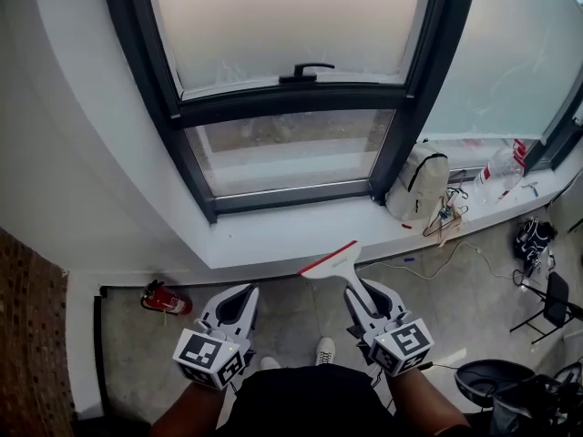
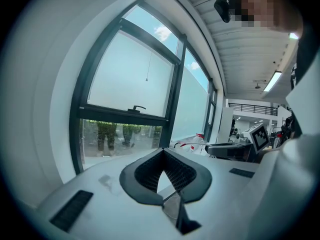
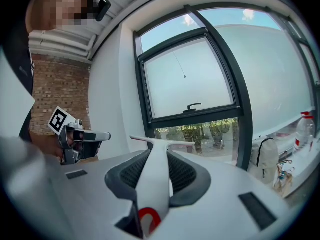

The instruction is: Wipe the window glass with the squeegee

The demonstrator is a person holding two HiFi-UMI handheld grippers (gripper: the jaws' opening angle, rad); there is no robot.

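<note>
- We hold the squeegee [image 1: 335, 264] in the right gripper [image 1: 361, 291], whose jaws are clamped on its white handle. The red-edged blade points up and away toward the window.
- In the right gripper view the handle runs straight up between the two dark ribbed pads [image 3: 186, 174]. The blade sits crosswise just beyond the fingertips, with a red mark showing at the handle's near end.
- The squeegee hangs in the air in front of the white sill [image 1: 301, 233], clear of the window glass [image 1: 291, 148].
- The left gripper [image 1: 244, 291] sits beside the right one at about the same height. Its jaws are drawn together so the tips meet, and its own view shows nothing between them.
- The dark-framed window has a frosted upper pane [image 1: 282, 21] with a black handle [image 1: 305, 69] at its bottom edge. Below it is a clear lower pane, and greenery shows through that pane in the right gripper view.
- On the sill to the right, a pale backpack [image 1: 417, 182] leans against the frame, and a clear bottle [image 1: 499, 167] with a red cap stands farther along.
- A red fire extinguisher [image 1: 164, 299] lies on the floor at the left, by the wall.
- Our white shoes [image 1: 325, 350] show between the two grippers.
</note>
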